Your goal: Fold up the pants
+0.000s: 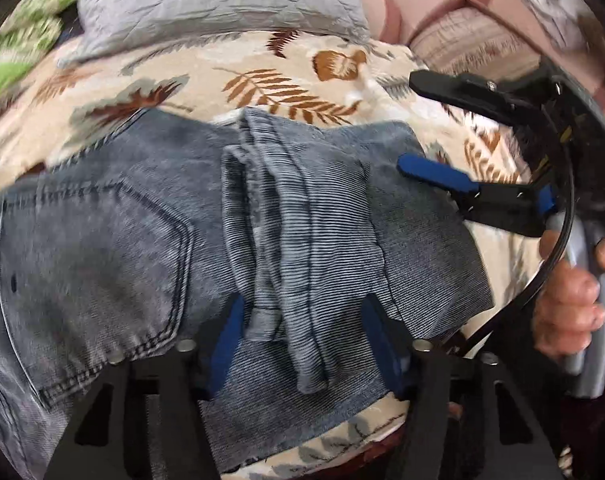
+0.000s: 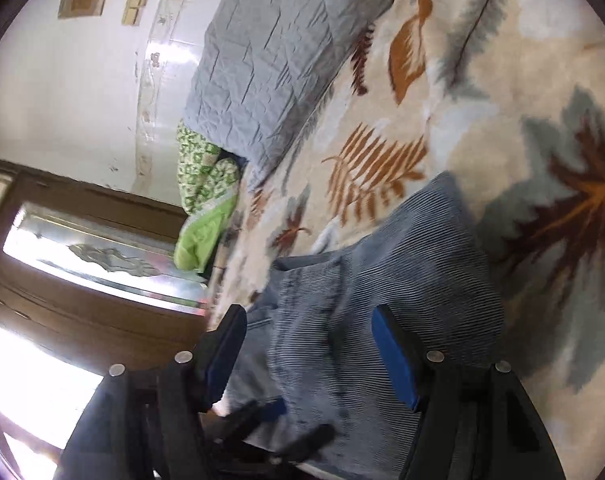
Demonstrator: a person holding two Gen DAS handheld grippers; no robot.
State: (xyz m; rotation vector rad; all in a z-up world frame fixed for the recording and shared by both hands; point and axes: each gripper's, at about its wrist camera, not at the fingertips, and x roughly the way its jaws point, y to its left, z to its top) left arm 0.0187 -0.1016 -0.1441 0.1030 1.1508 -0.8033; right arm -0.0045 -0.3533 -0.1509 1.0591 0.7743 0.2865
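Underneath everything lies a cream bedspread [image 1: 206,76] printed with rust and grey leaves — the folded blue jeans [image 1: 150,220] fill the middle of the left wrist frame, a grey quilted pillow [image 1: 218,0] at upper centre. Left gripper [image 1: 298,344] straddles a bunched denim ridge, its pads not clearly pressing; the right gripper [image 2: 314,356] stands open over denim. A wooden glass-panelled door [image 2: 82,256] fills the right wrist frame's lower left, below a white wall [image 2: 62,92].

Black tool [image 1: 302,344] frames, blue pads, silver screws, black cable [image 1: 558,248].
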